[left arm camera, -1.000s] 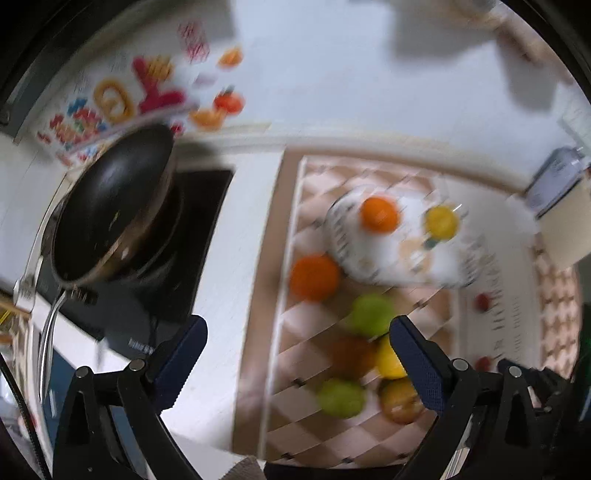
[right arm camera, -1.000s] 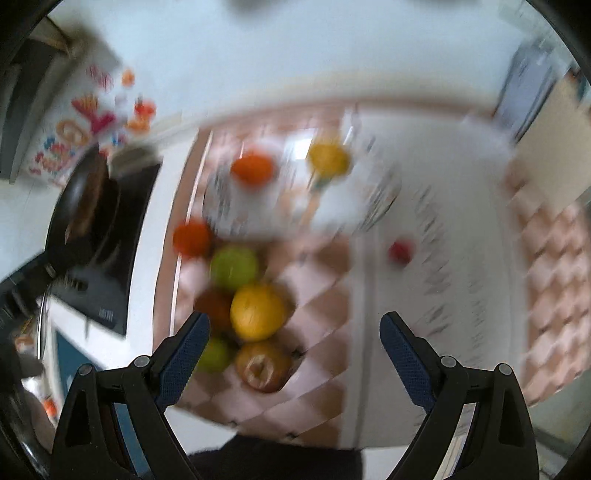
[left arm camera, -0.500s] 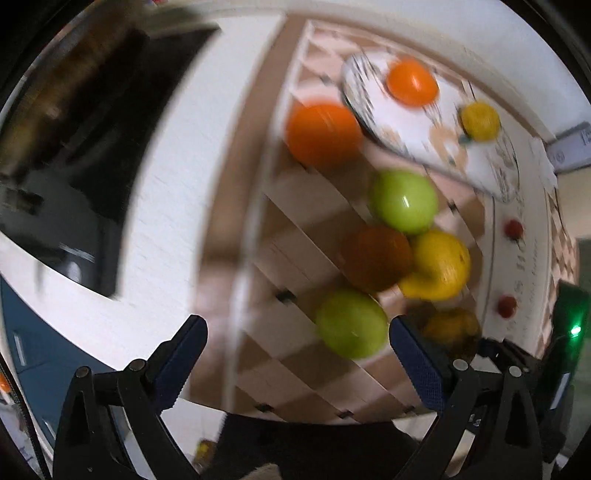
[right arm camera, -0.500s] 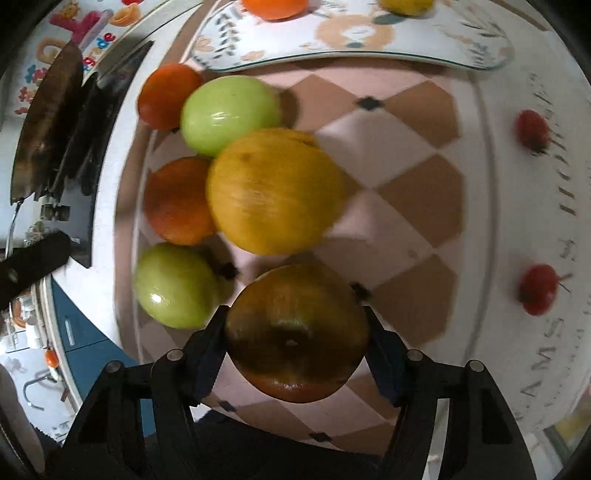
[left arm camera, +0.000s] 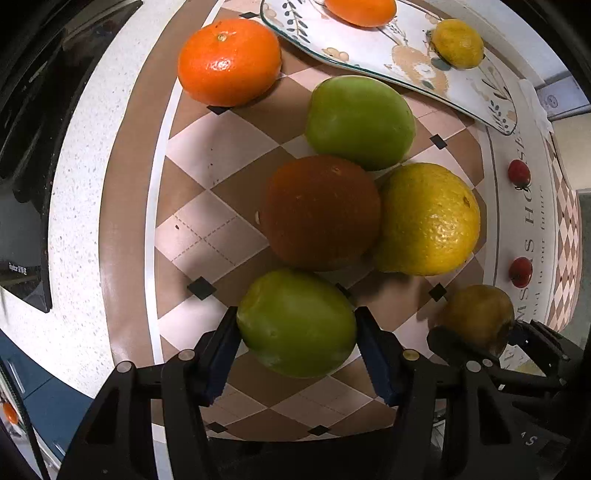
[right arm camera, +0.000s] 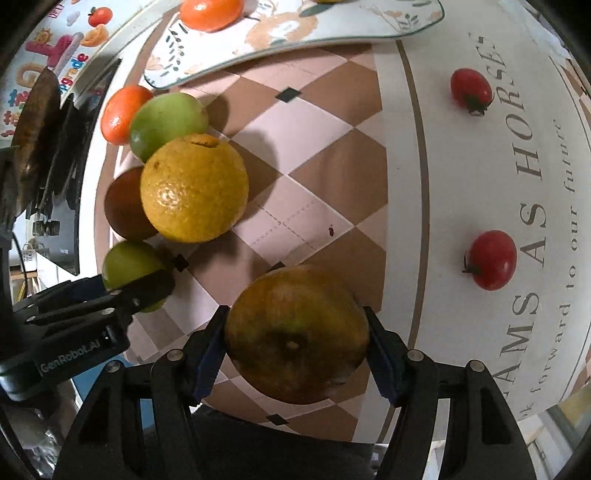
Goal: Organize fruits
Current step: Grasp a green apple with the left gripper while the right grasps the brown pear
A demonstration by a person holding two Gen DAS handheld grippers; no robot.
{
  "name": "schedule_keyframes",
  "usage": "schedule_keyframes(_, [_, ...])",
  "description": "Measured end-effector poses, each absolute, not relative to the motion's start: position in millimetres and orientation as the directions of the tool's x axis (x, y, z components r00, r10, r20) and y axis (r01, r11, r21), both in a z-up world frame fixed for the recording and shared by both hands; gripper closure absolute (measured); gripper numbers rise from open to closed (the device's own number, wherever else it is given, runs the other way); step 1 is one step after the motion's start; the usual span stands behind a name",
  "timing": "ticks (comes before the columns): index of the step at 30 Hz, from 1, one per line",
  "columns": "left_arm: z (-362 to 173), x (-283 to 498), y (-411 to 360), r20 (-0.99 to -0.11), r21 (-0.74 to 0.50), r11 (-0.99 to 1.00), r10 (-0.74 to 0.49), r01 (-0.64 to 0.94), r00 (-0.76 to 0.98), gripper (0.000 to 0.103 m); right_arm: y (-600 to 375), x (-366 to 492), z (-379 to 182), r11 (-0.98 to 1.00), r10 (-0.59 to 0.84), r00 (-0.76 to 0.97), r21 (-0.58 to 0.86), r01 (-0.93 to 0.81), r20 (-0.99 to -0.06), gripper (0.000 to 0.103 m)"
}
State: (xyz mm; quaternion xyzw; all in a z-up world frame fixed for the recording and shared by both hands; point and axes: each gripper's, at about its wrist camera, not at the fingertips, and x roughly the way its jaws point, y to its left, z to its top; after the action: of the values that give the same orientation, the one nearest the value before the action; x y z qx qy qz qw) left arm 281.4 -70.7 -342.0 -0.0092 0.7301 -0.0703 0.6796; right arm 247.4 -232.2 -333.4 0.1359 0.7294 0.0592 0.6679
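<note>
Left gripper (left arm camera: 297, 328): jaws closed in on a green fruit (left arm camera: 295, 323), glossy, smooth, slightly oval; both blue pads touch its sides. Fruit sits on the checkered mat (left arm camera: 218, 147), at 6 o'clock in the left wrist view.

Right gripper (right arm camera: 295, 332): jaws pressed against a brownish-green mottled orange (right arm camera: 297, 334), dull skin, stem end facing the camera. Pads contact both flanks. At 6 o'clock in the right wrist view, over the mat.

Rest of the cluster, left wrist view: dark red-brown orange (left arm camera: 321, 212) at centre, touching the yellow orange (left arm camera: 426, 219) at 3 o'clock; second green fruit (left arm camera: 360, 122) at 1 o'clock; bright tangerine (left arm camera: 229, 61) at 11 o'clock, just beside the patterned plate (left arm camera: 376, 48). Plate holds a small orange (left arm camera: 360, 11) and a lemon (left arm camera: 458, 42).

Two cherry tomatoes (right arm camera: 491, 258) (right arm camera: 471, 88) lie on the mat's white lettered band, well apart from the cluster.
</note>
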Motion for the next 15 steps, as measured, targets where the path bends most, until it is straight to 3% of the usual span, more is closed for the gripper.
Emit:
schedule_keyframes(8, [-328, 270, -69, -0.992, -0.112, 0.991, -0.107, 0.076, -0.065, 0.044, -230, 243, -334, 0.96, 0.273, -0.075, 0.267, 0.085, -0.959, 0.033])
schedule_keyframes(15, [-246, 276, -70, -0.979, -0.196, 0.977, -0.2, 0.089, 0.044, 0.044, -248, 260, -290, 0.933, 0.334, 0.036, 0.336, 0.127, -0.942, 0.033])
